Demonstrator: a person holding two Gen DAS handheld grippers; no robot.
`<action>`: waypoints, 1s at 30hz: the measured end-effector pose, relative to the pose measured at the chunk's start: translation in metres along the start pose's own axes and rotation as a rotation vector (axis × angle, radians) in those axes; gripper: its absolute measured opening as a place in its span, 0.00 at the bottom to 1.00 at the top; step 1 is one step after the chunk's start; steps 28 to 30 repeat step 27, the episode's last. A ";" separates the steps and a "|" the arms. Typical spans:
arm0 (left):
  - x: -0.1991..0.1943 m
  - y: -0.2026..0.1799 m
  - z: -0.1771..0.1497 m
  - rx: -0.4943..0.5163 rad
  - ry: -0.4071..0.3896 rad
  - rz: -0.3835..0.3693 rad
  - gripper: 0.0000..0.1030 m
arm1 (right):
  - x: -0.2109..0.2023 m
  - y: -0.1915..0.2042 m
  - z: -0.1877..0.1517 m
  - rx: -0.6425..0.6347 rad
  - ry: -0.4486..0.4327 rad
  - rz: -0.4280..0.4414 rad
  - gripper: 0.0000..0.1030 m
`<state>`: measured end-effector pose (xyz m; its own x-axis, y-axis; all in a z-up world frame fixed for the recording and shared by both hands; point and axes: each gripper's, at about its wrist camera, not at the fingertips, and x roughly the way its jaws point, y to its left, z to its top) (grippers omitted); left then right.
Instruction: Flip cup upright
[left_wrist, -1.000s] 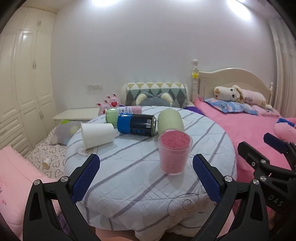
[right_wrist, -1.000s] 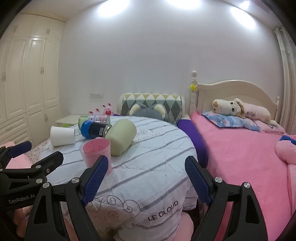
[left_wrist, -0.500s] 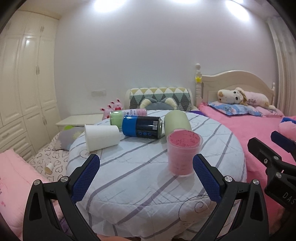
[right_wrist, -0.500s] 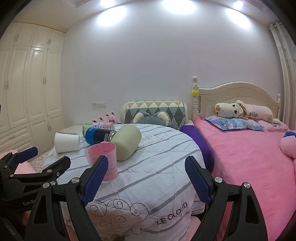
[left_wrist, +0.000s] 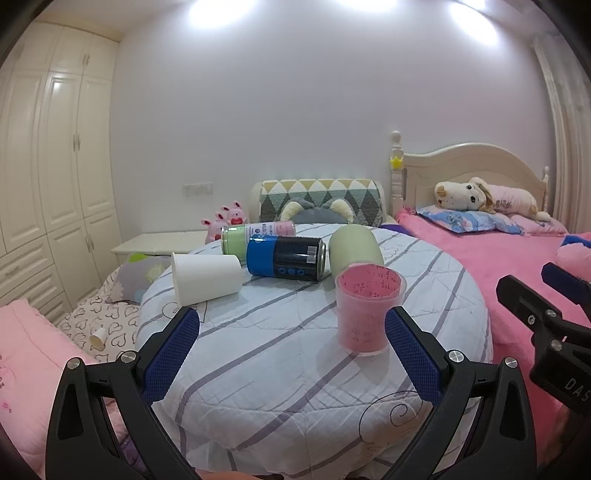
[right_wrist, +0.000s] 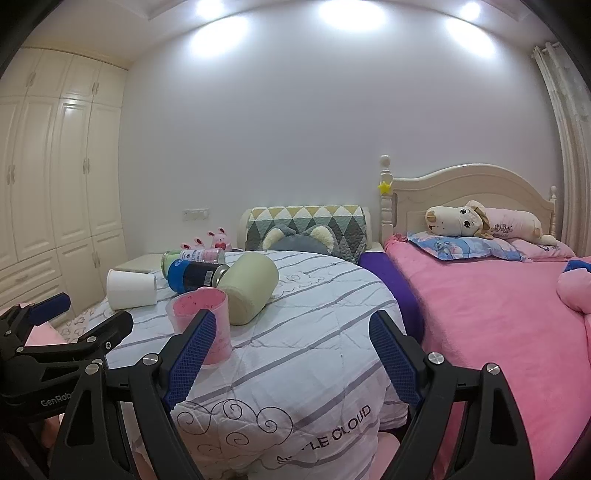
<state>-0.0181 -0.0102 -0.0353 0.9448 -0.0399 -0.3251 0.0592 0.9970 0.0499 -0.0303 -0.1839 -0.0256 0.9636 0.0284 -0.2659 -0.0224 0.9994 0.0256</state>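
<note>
Standing up on the round table (left_wrist: 280, 373) with the striped cloth: a pink cup (left_wrist: 365, 308), mouth up, near the front edge. Seen too from the right wrist view (right_wrist: 201, 325), partly behind a blue pad. Just behind the pink cup, lying on its side: a green cup (left_wrist: 354, 245), close to it, maybe touching. Beside that, lying down: a blue and black can (left_wrist: 286, 257) and behind it a green and pink can (left_wrist: 256, 236). Off to the left, tipped over: a white cup (left_wrist: 205, 277). Left gripper (left_wrist: 291, 352) wide apart, holding nothing, low in front of the table. Right gripper (right_wrist: 291, 360) wide apart too, holding nothing, near the pink cup but not touching. Over on the right: a pink bed (right_wrist: 491, 306) with a toy dog (right_wrist: 480, 221)
</note>
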 end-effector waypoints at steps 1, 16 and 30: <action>0.000 0.000 0.000 0.001 -0.005 0.003 0.99 | 0.001 0.001 0.000 -0.006 0.003 -0.002 0.84; 0.000 0.000 -0.001 -0.008 0.000 -0.001 0.99 | 0.002 0.004 -0.002 -0.022 0.028 0.012 0.84; 0.001 0.004 -0.001 -0.027 0.011 0.001 0.99 | 0.006 0.006 -0.005 -0.034 0.050 0.014 0.84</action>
